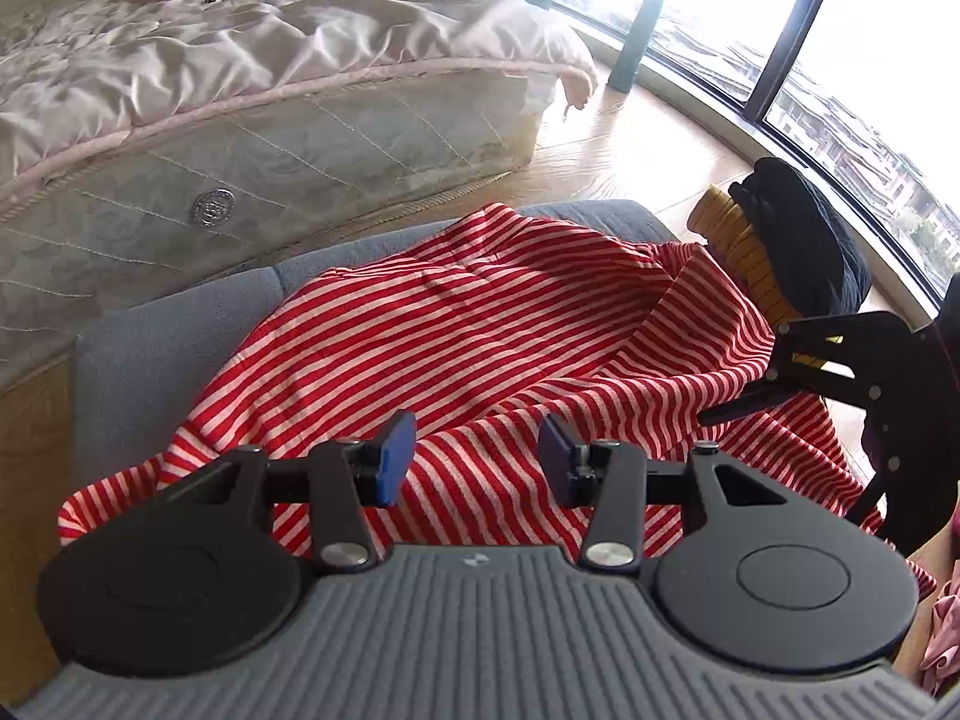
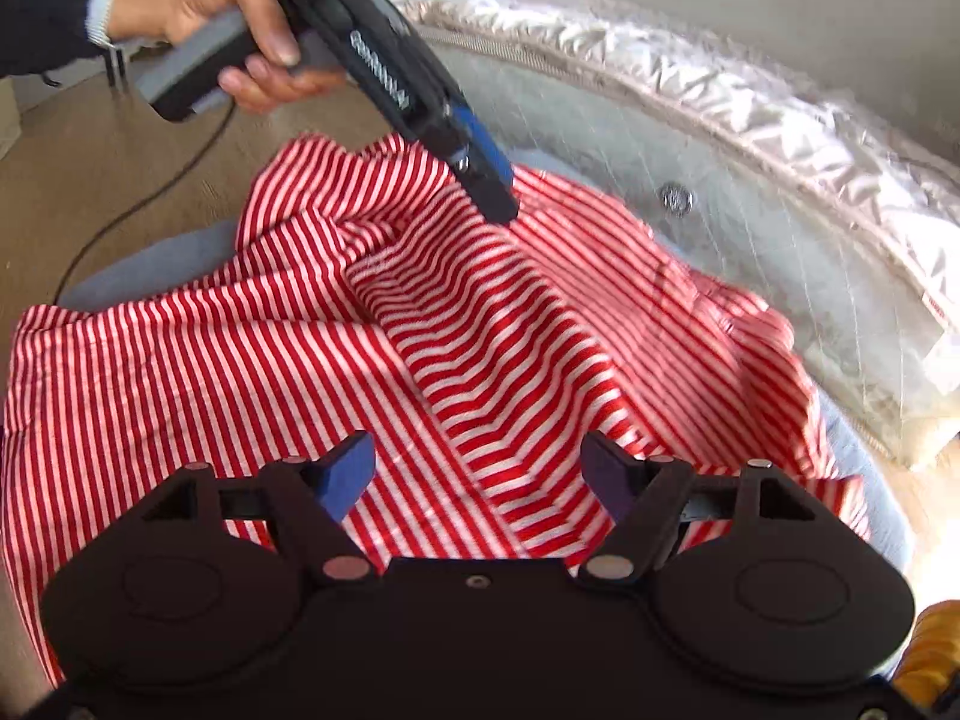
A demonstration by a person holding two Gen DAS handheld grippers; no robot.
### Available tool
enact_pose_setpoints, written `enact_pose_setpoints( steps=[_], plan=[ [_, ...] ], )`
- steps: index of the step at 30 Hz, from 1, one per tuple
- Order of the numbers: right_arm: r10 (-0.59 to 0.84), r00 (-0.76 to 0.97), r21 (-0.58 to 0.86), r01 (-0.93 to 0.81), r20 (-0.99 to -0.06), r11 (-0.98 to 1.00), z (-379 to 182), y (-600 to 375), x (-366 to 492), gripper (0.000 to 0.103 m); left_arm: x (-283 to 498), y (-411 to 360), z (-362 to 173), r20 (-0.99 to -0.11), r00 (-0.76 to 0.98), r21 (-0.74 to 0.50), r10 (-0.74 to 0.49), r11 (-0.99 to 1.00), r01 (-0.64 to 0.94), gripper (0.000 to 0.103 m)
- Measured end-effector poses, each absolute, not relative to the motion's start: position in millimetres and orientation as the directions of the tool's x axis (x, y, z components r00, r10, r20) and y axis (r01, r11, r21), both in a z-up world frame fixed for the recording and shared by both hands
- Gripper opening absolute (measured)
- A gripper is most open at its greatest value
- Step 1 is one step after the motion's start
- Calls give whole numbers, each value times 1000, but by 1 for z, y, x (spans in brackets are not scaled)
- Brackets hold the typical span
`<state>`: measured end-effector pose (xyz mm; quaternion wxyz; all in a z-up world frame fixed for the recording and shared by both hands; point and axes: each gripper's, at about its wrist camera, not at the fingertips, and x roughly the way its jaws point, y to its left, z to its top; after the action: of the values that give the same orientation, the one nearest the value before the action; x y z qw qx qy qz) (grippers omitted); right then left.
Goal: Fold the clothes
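While the red-and-white striped garment (image 1: 480, 324) lies rumpled across a grey cushion (image 1: 168, 324) beside the bed (image 1: 240, 72), the left tool (image 1: 477, 456) hovers over its 6 o'clock edge, blue pads wide apart, gripping nothing; the right tool (image 2: 477, 474) likewise gapes above the cloth, empty

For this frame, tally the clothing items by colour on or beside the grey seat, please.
Red-and-white striped garment, spread over the grey seat: 1
Black garment, in the heap to the right: 1
Mustard-yellow knit garment, under the black one: 1
Pink garment, at the lower right edge, only partly in view: 1
Total: 4
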<state>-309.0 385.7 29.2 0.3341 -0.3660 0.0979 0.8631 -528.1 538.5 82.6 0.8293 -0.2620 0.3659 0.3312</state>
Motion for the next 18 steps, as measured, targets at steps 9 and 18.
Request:
enact_pose_setpoints(
  steps=[9,18],
  plan=[
    [470,-470,-81,-638,-747,-766,54,472,-236,58,-522,562,36,-852,436,-149,289,664,-733,52],
    [182,-270,-62,-398,-945,-915,14,525,-272,37,-540,556,15,-863,446,-179,238,682,-709,53]
  ],
)
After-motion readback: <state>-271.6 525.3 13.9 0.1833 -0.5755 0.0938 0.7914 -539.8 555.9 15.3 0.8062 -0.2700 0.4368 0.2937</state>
